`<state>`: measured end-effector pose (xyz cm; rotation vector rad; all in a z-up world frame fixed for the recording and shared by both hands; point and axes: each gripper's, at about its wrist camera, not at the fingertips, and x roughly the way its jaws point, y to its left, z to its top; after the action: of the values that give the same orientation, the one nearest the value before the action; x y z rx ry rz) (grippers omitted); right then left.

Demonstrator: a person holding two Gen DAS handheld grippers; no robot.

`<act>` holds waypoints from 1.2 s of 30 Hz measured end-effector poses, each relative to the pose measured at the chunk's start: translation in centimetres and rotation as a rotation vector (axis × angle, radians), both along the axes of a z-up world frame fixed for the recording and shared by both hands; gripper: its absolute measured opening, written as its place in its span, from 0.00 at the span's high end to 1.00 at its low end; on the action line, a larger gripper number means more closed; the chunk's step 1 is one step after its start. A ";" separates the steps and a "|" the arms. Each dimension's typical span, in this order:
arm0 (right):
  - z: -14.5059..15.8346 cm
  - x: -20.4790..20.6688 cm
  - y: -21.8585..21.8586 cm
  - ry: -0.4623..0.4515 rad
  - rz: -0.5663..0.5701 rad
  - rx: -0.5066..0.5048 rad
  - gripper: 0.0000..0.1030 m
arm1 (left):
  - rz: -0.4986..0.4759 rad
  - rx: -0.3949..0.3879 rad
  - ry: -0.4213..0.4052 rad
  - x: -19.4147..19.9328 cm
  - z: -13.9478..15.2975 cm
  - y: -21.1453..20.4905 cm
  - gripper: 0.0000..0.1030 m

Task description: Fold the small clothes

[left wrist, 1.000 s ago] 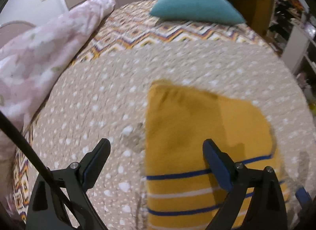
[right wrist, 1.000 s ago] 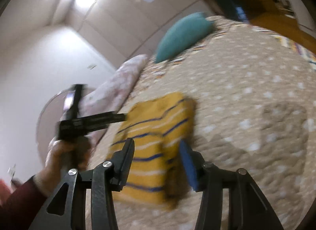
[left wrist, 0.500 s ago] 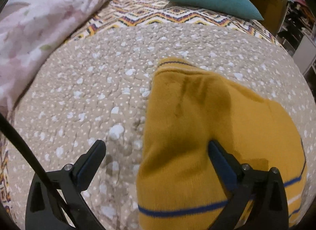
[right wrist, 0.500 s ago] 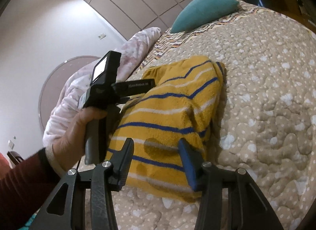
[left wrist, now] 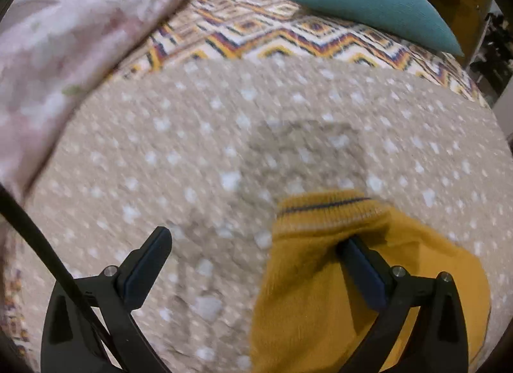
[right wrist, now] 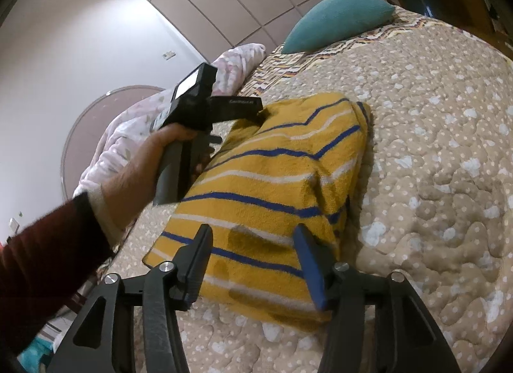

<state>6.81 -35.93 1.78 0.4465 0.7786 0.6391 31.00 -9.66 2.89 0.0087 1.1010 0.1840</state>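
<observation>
A mustard-yellow knit garment (right wrist: 272,187) with blue and white stripes lies folded on the beige dotted quilt (right wrist: 449,148). In the left wrist view its far ribbed edge (left wrist: 323,212) lies over the right finger. My left gripper (left wrist: 256,244) is open, its right finger under the garment's edge, its left finger over bare quilt. In the right wrist view the left gripper's body (right wrist: 205,110) sits at the garment's far left edge. My right gripper (right wrist: 253,244) is open, hovering over the garment's near end.
A teal pillow (left wrist: 368,4) lies at the head of the bed on a zigzag-patterned cover (left wrist: 272,36). A pink floral duvet (left wrist: 64,52) is bunched along the left side. Furniture stands off the bed's right side.
The left gripper has slid toward the garment's far edge, so less yellow fabric is in its view. The right gripper has moved a little closer over the garment's near end.
</observation>
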 end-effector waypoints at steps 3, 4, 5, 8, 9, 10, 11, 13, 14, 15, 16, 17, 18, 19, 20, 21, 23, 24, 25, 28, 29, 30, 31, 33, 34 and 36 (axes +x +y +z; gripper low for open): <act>0.1 -0.2 0.5 -0.018 0.004 -0.027 0.38 | -0.018 0.040 -0.040 -1.0 2.0 -0.7 0.00; 0.2 -0.2 0.6 -0.021 0.005 -0.032 0.37 | -0.030 0.049 -0.054 -1.6 2.6 -1.0 0.00; 0.1 -0.2 0.6 -0.021 0.006 -0.032 0.37 | -0.046 0.065 -0.072 -2.7 3.5 -1.4 0.00; 0.0 -0.1 0.4 -0.018 0.007 -0.017 0.37 | -0.081 0.049 -0.102 -5.6 5.1 -1.7 0.00; 0.0 -0.1 0.3 -0.015 0.008 -0.008 0.37 | -0.089 0.041 -0.106 -6.7 5.5 -1.7 0.00; -0.1 -0.1 0.2 -0.012 0.009 0.002 0.37 | -0.093 0.034 -0.115 -7.9 5.8 -1.6 0.00; -0.2 -0.1 0.1 -0.007 0.009 0.012 0.37 | -0.096 0.032 -0.125 -9.0 6.1 -1.5 0.00; -0.2 -0.1 -0.1 0.000 0.008 0.026 0.37 | -0.121 0.032 -0.134 -11.9 6.0 -1.7 0.00; -0.2 -0.1 -0.2 0.003 0.008 0.030 0.37 | -0.138 0.031 -0.132 -13.3 5.7 -1.8 0.00; -0.2 -0.2 -0.2 0.004 0.008 0.031 0.37 | -0.156 0.042 -0.124 -14.8 5.0 -2.0 0.00; -0.2 -0.2 -0.2 0.004 0.007 0.031 0.37 | -0.166 0.059 -0.115 -16.0 4.3 -2.3 0.00; -0.1 -0.2 -0.1 0.005 0.007 0.031 0.37 | -0.175 0.075 -0.108 -17.2 3.6 -2.4 0.00; 0.0 -0.3 -0.2 0.008 0.008 0.032 0.37 | -0.185 0.077 -0.117 -18.3 2.8 -2.4 0.00; 0.3 -0.3 -0.3 0.013 0.008 0.038 0.37 | -0.186 0.071 -0.138 -19.3 2.2 -2.4 0.00; 0.6 -0.4 -0.6 0.015 0.007 0.048 0.38 | -0.175 0.058 -0.157 -20.1 1.9 -2.1 0.00; 1.1 -0.5 -1.0 0.010 0.003 0.065 0.38 | -0.160 0.040 -0.168 -20.6 1.8 -1.8 0.00; 2.5 -1.0 -2.1 -0.030 -0.031 0.104 0.50 | -0.133 -0.003 -0.177 -21.1 1.5 -1.2 0.00; 3.0 -1.1 -2.3 -0.036 -0.029 0.126 0.53 | -0.123 -0.019 -0.180 -21.2 1.3 -1.0 0.00; 3.2 -1.1 -2.5 -0.036 -0.017 0.158 0.59 | -0.116 -0.033 -0.185 -21.3 1.1 -0.9 0.00; 2.5 -0.4 -2.0 0.014 0.047 0.253 0.60 | -0.104 -0.056 -0.197 -21.5 0.7 -0.8 0.00; 1.8 -0.1 -1.7 0.040 0.055 0.252 0.60 | -0.104 -0.055 -0.200 -21.4 0.7 -0.8 0.00; 0.9 0.3 -1.3 0.075 0.060 0.233 0.60 | -0.106 -0.051 -0.202 -21.4 0.7 -0.9 0.00; -0.2 0.9 -1.2 0.117 0.049 0.198 0.64 | -0.110 -0.042 -0.204 -21.4 0.7 -1.0 0.00; -1.2 1.6 -2.1 0.175 0.005 0.170 0.98 | -0.121 -0.021 -0.209 -21.4 0.8 -1.2 0.00; -1.4 1.8 -3.3 0.199 -0.035 0.164 1.00 | -0.131 -0.005 -0.214 -21.5 0.8 -1.5 0.00; -0.8 1.8 -5.2 0.184 -0.109 0.149 1.00 | -0.148 0.024 -0.226 -21.6 0.9 -1.9 0.00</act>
<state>8.57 -41.10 1.00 0.6870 0.8779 0.5609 9.43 -11.59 3.80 0.0884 0.8684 0.0632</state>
